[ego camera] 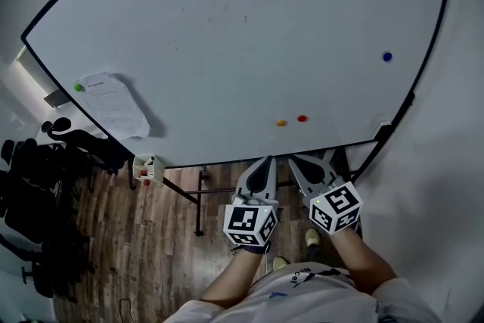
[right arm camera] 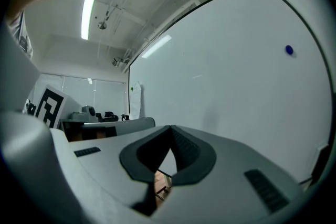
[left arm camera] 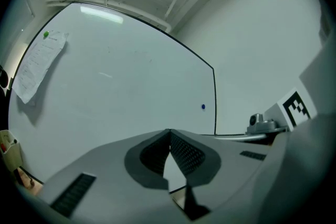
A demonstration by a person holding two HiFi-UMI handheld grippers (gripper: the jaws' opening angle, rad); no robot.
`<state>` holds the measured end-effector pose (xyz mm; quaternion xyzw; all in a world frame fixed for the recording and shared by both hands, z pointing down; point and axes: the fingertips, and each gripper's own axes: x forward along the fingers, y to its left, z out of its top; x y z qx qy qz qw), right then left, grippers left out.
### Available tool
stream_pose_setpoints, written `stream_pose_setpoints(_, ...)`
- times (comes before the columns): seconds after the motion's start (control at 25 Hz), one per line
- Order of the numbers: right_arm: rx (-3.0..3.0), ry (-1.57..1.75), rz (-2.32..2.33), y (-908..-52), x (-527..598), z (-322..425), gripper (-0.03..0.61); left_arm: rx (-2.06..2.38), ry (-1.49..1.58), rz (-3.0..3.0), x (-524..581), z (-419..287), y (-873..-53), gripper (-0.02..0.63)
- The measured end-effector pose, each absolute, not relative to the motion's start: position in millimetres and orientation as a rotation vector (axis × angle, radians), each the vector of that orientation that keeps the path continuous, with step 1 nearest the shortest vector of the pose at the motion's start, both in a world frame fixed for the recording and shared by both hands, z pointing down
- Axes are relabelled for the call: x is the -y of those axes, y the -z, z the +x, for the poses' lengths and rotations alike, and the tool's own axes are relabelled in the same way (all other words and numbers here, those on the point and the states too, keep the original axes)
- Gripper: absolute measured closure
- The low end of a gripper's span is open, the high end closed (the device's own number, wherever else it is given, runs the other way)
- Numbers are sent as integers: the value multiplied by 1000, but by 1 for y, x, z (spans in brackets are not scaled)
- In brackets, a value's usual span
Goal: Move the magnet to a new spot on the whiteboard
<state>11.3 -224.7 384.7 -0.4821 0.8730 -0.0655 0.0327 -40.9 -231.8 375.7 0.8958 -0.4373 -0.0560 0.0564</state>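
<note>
The whiteboard (ego camera: 227, 34) fills the head view. It carries a blue magnet (ego camera: 387, 56) at the right, a red magnet (ego camera: 302, 118) and an orange magnet (ego camera: 280, 122) near its lower edge, and a green magnet (ego camera: 78, 87) pinning a paper sheet (ego camera: 113, 108). My left gripper (ego camera: 268, 160) and right gripper (ego camera: 292, 160) hang side by side below the board's lower edge, both shut and holding nothing. In the left gripper view the tips (left arm camera: 169, 131) meet, with the blue magnet (left arm camera: 203, 107) beyond. The right gripper (right arm camera: 170, 127) also faces the blue magnet (right arm camera: 289, 50).
A small holder with markers (ego camera: 146, 169) hangs off the board's lower left. Black chairs (ego camera: 38, 193) stand on the wooden floor (ego camera: 151, 238) at the left. The board's stand legs (ego camera: 198, 200) are under its lower edge. A white wall (ego camera: 454, 163) lies at the right.
</note>
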Motion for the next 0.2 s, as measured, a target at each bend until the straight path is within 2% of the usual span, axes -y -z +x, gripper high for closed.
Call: stream_pose_setpoints(0.2, -2700, 207, -1478, -388, 222, 9, 565, 1318, 161, 2711, 229, -39, -380, 601)
